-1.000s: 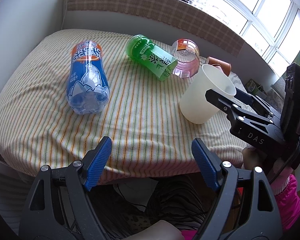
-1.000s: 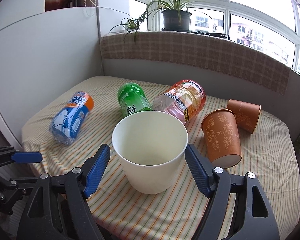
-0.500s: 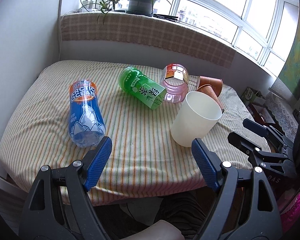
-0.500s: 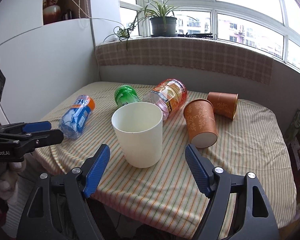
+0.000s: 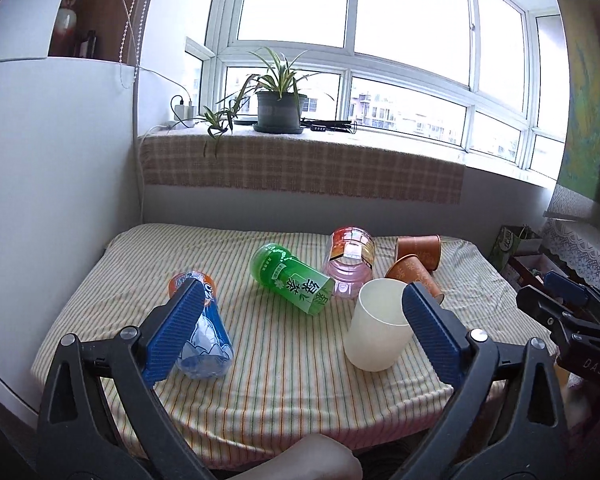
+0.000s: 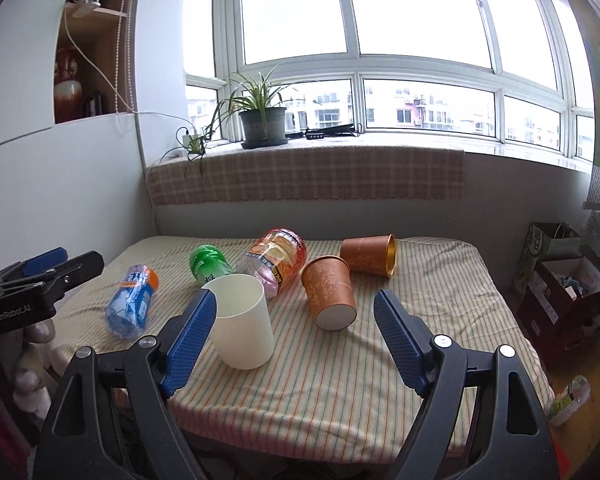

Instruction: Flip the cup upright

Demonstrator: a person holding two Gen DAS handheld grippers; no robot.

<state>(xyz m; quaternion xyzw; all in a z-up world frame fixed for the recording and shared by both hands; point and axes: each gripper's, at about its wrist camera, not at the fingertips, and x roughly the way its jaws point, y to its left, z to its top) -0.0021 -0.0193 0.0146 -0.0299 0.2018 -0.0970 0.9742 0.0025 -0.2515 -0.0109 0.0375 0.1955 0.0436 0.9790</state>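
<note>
A cream cup stands upright, mouth up, on the striped tablecloth; it also shows in the right wrist view. My left gripper is open and empty, held back from the table's front edge. My right gripper is open and empty, also back from the table, with the cup just beyond its left finger. Two orange patterned cups lie near it: one upside down and tilted, one on its side.
A blue bottle, a green bottle and a pink-orange bottle lie on the table. A wall stands at the left and a windowsill with a potted plant behind. Bags and boxes sit on the floor at the right.
Both grippers have pulled back and up from the table. The right gripper, which had its fingers around the cream cup, is now clear of it. The cup stays upright.
</note>
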